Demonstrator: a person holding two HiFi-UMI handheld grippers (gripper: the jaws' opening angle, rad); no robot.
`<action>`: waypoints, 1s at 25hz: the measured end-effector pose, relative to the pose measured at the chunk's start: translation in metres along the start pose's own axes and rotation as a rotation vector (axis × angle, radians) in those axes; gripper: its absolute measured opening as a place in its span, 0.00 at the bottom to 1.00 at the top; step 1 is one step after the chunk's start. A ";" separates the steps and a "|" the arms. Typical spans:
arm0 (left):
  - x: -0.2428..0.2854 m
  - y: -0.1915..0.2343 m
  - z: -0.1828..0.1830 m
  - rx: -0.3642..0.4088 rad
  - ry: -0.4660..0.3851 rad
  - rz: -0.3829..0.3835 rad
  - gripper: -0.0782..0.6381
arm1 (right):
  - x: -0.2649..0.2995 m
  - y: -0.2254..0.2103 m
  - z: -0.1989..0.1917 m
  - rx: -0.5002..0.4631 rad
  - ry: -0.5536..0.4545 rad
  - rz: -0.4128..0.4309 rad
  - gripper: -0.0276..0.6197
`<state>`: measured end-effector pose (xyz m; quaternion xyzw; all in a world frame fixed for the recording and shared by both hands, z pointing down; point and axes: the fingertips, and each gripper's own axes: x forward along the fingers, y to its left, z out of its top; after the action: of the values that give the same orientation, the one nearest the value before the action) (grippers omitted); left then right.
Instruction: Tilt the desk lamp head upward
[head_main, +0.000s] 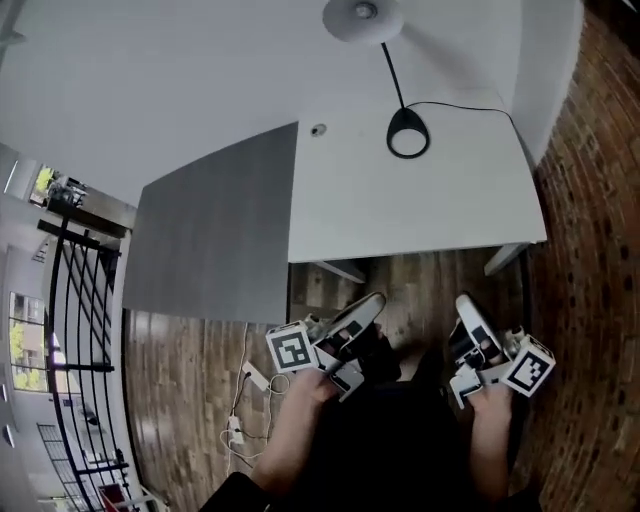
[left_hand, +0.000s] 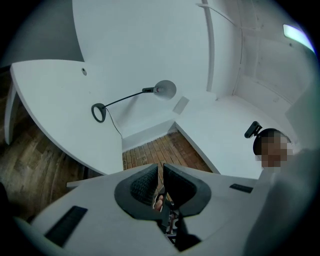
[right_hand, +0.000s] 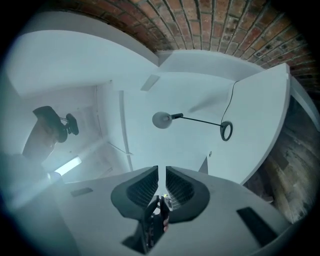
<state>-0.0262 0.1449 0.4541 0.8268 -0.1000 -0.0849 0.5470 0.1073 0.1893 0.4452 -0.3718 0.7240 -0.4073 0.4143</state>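
Observation:
The desk lamp stands at the back of the white desk (head_main: 420, 210): a round grey head (head_main: 362, 18), a thin black stem and a black ring base (head_main: 407, 133) with a cord running right. Both grippers are held low in front of the desk, well short of the lamp. My left gripper (head_main: 366, 310) has its jaws almost together with nothing between them. My right gripper (head_main: 468, 308) looks the same, empty with only a thin slit. The left gripper view shows the lamp head (left_hand: 166, 89) far beyond the left gripper (left_hand: 160, 170). In the right gripper view the lamp head (right_hand: 161, 119) lies far beyond the right gripper (right_hand: 162, 172).
A grey panel (head_main: 215, 230) adjoins the desk's left side. A brick wall (head_main: 590, 200) runs along the right. A black railing (head_main: 80, 300) stands at far left. Cables and a power strip (head_main: 240, 420) lie on the wood floor. A person (left_hand: 270, 150) sits at right in the left gripper view.

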 end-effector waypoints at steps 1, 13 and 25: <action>-0.001 -0.002 0.002 0.008 -0.006 -0.001 0.17 | 0.004 0.000 -0.001 0.001 0.010 0.007 0.13; 0.013 -0.009 0.016 0.012 -0.016 -0.101 0.17 | 0.005 0.002 0.011 -0.045 -0.020 -0.030 0.09; 0.003 -0.003 0.050 -0.042 -0.043 -0.204 0.17 | 0.046 0.019 -0.006 -0.141 -0.002 -0.102 0.08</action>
<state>-0.0360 0.1005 0.4322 0.8191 -0.0253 -0.1598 0.5503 0.0809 0.1578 0.4164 -0.4369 0.7306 -0.3754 0.3665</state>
